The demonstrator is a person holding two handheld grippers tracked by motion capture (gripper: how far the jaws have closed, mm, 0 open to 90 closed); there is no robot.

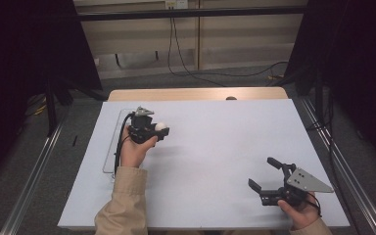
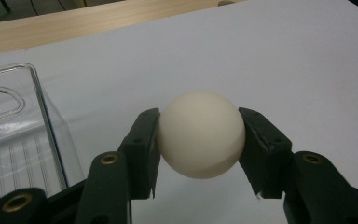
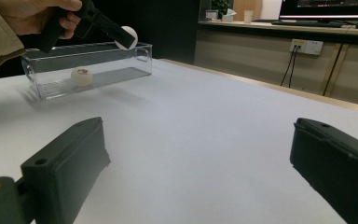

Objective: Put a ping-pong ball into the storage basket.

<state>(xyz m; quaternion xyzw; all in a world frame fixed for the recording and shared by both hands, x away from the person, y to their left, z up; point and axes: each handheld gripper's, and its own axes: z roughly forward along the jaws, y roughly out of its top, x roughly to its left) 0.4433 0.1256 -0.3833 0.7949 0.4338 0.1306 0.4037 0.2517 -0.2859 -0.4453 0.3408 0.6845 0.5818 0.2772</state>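
Left tongs [image 2: 199, 156] are clamped on a white ball [image 2: 200, 134], one black pad pressed against each side of it. In the high view the left tongs [image 1: 160, 130] are raised in the person's left hand [image 1: 133, 151] over the left part of the surface [image 1: 215, 142], with the white ball [image 1: 161, 127] at their tip. A clear plastic box [image 2: 14, 140] stands on the surface just beside the held ball; the right gripper view puts the ball [image 3: 129, 36] above the box's near end. Inside the clear plastic box [image 3: 91, 70] a second white ball [image 3: 82, 76] rests on the ribbed floor (it bears a faint mark, too small to read). Right tongs [image 1: 266, 173] are apart with nothing between them, low over the surface at its near right corner, well apart from the box.
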